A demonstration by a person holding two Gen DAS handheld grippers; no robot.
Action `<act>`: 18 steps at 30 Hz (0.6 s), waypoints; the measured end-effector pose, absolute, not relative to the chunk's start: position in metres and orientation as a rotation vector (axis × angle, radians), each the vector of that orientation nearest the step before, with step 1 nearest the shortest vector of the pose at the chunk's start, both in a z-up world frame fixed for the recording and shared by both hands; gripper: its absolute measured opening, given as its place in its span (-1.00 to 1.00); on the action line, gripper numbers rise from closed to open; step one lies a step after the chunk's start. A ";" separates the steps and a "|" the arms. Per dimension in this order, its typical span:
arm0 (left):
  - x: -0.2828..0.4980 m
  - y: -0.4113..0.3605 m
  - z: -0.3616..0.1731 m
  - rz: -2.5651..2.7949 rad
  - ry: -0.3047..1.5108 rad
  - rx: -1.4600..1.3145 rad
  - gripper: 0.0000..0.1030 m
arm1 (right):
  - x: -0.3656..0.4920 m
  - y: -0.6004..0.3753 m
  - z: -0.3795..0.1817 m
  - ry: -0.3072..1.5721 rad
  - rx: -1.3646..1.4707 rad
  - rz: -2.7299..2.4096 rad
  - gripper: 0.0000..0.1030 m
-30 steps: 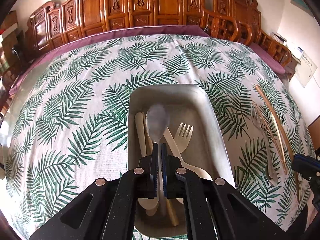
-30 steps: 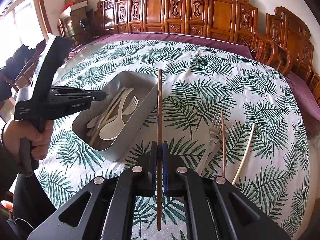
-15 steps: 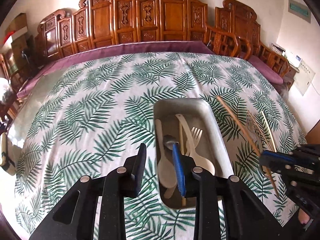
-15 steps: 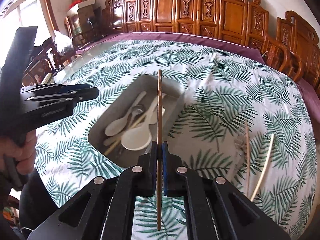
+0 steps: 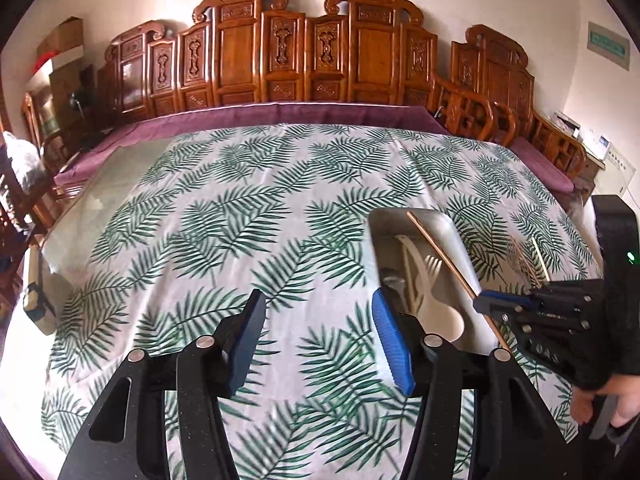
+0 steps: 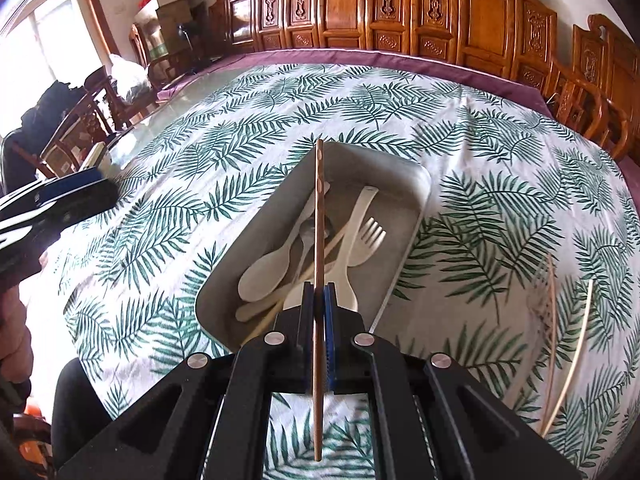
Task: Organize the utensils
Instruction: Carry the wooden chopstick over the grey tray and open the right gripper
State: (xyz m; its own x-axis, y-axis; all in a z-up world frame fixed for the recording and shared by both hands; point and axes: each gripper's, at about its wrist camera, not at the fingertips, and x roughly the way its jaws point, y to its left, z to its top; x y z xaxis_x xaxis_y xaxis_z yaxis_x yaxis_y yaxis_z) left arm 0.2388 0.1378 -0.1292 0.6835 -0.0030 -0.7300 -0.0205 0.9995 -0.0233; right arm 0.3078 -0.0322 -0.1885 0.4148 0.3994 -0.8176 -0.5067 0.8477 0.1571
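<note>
A grey metal tray (image 6: 416,208) on the leaf-print tablecloth holds cream spoons (image 6: 266,268), a cream fork (image 6: 366,240), a metal spoon (image 6: 310,230) and chopsticks. My right gripper (image 6: 319,294) is shut on a brown chopstick (image 6: 319,208) and holds it lengthwise over the tray. In the left wrist view the tray (image 5: 452,232) is at the right, with the right gripper (image 5: 504,304) and its chopstick (image 5: 440,252) above it. My left gripper (image 5: 320,328) is open and empty, left of the tray.
A metal fork (image 6: 544,300), a brown chopstick (image 6: 554,308) and a cream chopstick (image 6: 576,344) lie on the cloth right of the tray. Carved wooden chairs ring the table's far side. The person's hand (image 6: 12,336) is at the left.
My left gripper let go of the metal spoon into the tray, opened wide and drew back left. My right gripper carried the brown chopstick over the tray.
</note>
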 end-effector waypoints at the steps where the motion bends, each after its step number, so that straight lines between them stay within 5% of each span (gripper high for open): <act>1: 0.237 0.141 -0.129 0.009 0.819 -0.032 0.08 | 0.311 -0.030 -0.190 0.995 -0.116 0.569 -0.89; 4: 0.230 0.146 -0.127 -0.007 0.806 -0.038 0.46 | 0.320 -0.024 -0.194 1.013 -0.092 0.558 -0.89; 18: 0.208 0.143 -0.121 -0.021 0.786 -0.017 0.77 | 0.334 -0.010 -0.200 0.992 -0.141 0.542 -0.87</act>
State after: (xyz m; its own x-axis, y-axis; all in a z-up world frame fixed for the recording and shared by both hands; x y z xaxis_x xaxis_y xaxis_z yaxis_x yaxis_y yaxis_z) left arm 0.2085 0.1430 -0.1213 0.7067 -0.0255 -0.7071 0.0129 0.9996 -0.0231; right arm 0.3342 -0.0101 -0.2000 0.4270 0.3691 -0.8255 -0.4949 0.8594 0.1283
